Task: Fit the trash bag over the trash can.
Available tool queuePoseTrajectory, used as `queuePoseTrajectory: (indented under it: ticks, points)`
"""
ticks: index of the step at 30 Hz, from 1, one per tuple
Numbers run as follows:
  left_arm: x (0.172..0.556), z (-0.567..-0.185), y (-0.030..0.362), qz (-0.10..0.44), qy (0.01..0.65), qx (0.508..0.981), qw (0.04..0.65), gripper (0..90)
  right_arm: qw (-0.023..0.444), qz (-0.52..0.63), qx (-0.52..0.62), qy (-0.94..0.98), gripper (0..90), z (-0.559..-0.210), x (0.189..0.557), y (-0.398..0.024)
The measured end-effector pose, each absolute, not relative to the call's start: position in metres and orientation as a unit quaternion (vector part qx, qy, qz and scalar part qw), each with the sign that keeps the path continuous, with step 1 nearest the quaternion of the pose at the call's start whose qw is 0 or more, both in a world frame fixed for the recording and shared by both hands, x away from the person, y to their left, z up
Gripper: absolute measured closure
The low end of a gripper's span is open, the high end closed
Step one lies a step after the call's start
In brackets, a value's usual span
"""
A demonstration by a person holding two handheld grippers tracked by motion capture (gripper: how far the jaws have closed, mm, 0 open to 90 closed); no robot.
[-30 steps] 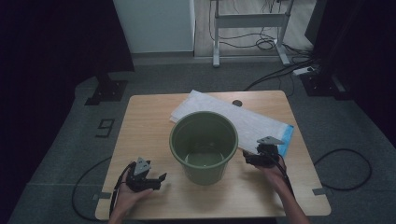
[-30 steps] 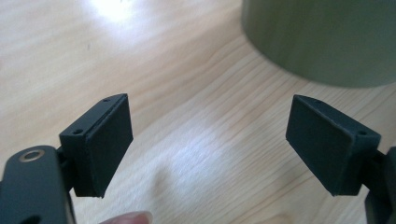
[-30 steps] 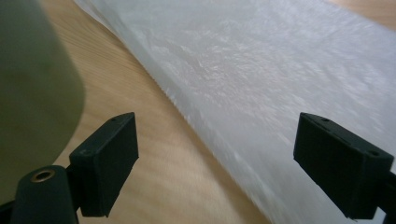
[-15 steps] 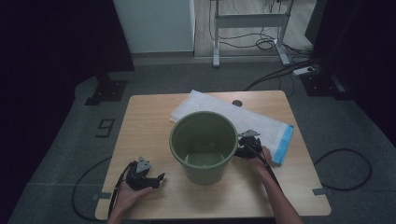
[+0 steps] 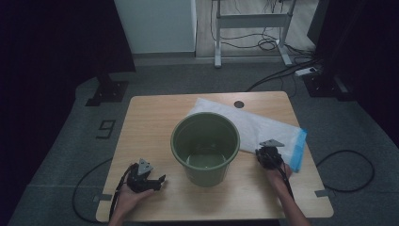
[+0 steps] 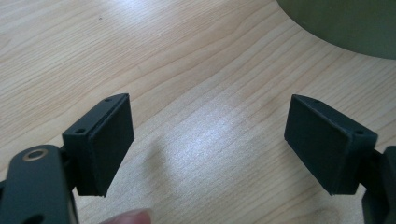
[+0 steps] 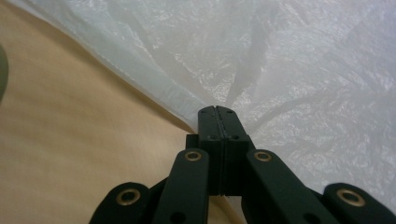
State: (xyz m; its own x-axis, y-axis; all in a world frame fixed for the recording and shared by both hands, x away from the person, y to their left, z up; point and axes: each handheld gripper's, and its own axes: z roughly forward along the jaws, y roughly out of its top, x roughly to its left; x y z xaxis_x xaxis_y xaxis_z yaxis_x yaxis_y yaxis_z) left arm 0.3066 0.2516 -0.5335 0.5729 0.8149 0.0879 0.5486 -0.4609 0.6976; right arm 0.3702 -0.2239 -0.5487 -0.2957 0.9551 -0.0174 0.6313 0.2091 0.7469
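A green bucket (image 5: 205, 146) stands upright in the middle of the wooden table (image 5: 150, 122); its wall fills the top right corner of the left gripper view (image 6: 345, 23). Behind and right of it lies a flat white plastic bag (image 5: 254, 125) with a blue end. My right gripper (image 5: 269, 157) sits at the bag's near edge, right of the bucket. Its jaws have just been closing and now meet (image 7: 217, 109) on the bag (image 7: 303, 70), with creases running to the tips. My left gripper (image 5: 157, 181) rests open at the front left, with only bare wood between its jaws (image 6: 208, 140).
A dark round hole (image 5: 239, 104) sits in the table near its far edge. Cables trail from both grippers over the front edge. A metal stand (image 5: 251, 21) and floor cables lie beyond the table.
The right gripper swung in toward the bucket, then back out to the bag's near edge, and its jaws went from wide open to shut. The left gripper has stayed still.
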Motion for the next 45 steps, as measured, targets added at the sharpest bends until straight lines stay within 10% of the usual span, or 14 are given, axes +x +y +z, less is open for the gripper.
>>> queuePoseTrajectory:
  ticks: [15, 20, 28, 35, 45]
  points:
    - [0.304, -0.535, 0.251, 0.211, 0.413, 0.83, 0.311, 15.4, 0.244, 0.326, 0.571, 0.713, 85.5, -0.549, 0.281, -0.288]
    - [0.304, -0.535, 0.252, 0.211, 0.413, 0.83, 0.31, 15.4, 0.26, 0.332, 0.556, 0.716, 38.3, -0.549, 0.28, -0.28]
    - [0.304, -0.536, 0.251, 0.211, 0.411, 0.831, 0.309, 15.4, 0.261, 0.352, 0.511, 0.739, 18.6, -0.543, 0.311, -0.243]
    - [0.305, -0.537, 0.255, 0.21, 0.414, 0.831, 0.306, 15.4, 0.254, 0.323, 0.501, 0.762, 19.1, -0.552, 0.343, -0.222]
    - [0.303, -0.537, 0.255, 0.21, 0.417, 0.829, 0.308, 15.4, 0.249, 0.34, 0.53, 0.735, 62.9, -0.552, 0.345, -0.241]
